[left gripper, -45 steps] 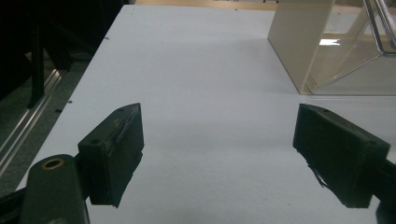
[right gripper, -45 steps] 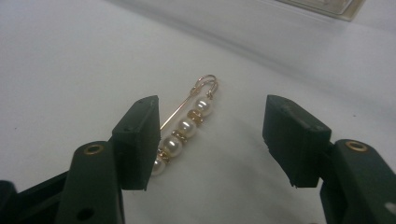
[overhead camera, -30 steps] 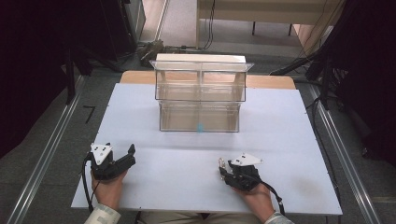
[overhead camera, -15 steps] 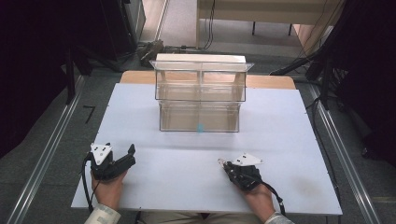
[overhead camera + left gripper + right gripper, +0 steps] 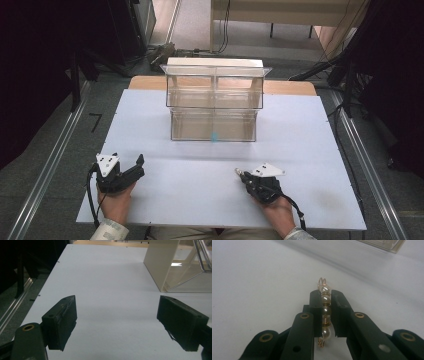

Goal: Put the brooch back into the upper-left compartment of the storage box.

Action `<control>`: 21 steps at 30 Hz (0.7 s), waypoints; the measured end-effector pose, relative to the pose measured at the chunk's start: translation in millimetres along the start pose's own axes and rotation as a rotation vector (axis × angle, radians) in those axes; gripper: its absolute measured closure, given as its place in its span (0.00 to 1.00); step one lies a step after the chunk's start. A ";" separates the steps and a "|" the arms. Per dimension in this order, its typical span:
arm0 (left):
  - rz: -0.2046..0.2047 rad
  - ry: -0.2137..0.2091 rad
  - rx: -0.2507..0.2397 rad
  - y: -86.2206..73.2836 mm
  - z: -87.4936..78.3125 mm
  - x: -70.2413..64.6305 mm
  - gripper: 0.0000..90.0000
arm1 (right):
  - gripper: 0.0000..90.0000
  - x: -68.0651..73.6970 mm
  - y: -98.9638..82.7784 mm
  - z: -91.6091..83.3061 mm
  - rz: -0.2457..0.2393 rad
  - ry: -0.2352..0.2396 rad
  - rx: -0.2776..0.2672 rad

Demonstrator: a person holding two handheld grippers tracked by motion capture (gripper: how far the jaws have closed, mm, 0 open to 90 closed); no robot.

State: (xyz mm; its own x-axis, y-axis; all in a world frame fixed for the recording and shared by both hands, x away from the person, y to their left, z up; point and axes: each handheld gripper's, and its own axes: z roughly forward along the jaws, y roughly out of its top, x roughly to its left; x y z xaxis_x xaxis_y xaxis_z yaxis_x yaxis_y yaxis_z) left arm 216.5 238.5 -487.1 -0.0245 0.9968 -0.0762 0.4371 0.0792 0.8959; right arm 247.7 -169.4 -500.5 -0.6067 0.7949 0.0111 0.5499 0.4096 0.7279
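Note:
A short string of white pearls (image 5: 325, 308) with gold wire loops at both ends lies lengthwise between the two black jaws of my right gripper (image 5: 326, 294), which is shut on it just above the white tabletop. In the high view the right gripper (image 5: 243, 175) rests at the front right, the pearl piece (image 5: 238, 172) a tiny glint at its tip. At the front left my left gripper (image 5: 128, 163) stands open, and in the left gripper view its wide-apart jaws (image 5: 116, 313) have nothing but bare table between them.
A clear two-tier plastic organiser (image 5: 214, 107) stands at the back middle of the white table (image 5: 305, 145); its corner (image 5: 172, 267) appears ahead and to the right in the left gripper view. Dark floor and metal rails flank the table.
The right gripper's jaws have closed together onto the pearl piece. Neither hand has shifted on the table.

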 end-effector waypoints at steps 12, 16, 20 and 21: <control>0.000 0.001 0.003 0.1 0.1 -0.1 0.17 | 0.87 2.4 4.1 -7.7 -0.012 0.019 -0.039; 0.000 -0.001 0.004 -0.1 0.5 -0.3 0.17 | 0.87 3.4 6.3 -10.0 -0.015 0.023 -0.052; 0.000 0.000 0.004 -0.4 1.3 -1.1 0.17 | 0.87 5.0 8.7 -10.1 -0.014 0.035 -0.057; 0.001 -0.001 0.004 -0.4 1.4 -1.4 0.17 | 0.87 5.0 8.7 -10.1 -0.014 0.035 -0.057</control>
State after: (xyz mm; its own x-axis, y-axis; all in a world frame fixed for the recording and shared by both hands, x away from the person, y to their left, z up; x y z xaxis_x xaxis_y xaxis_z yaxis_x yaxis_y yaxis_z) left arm 217.6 237.1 -488.0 -0.0237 0.9968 -0.0758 0.4408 0.0785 0.8942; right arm 243.7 -166.4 -487.1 -0.6339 0.7730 0.0238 0.5083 0.3932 0.7662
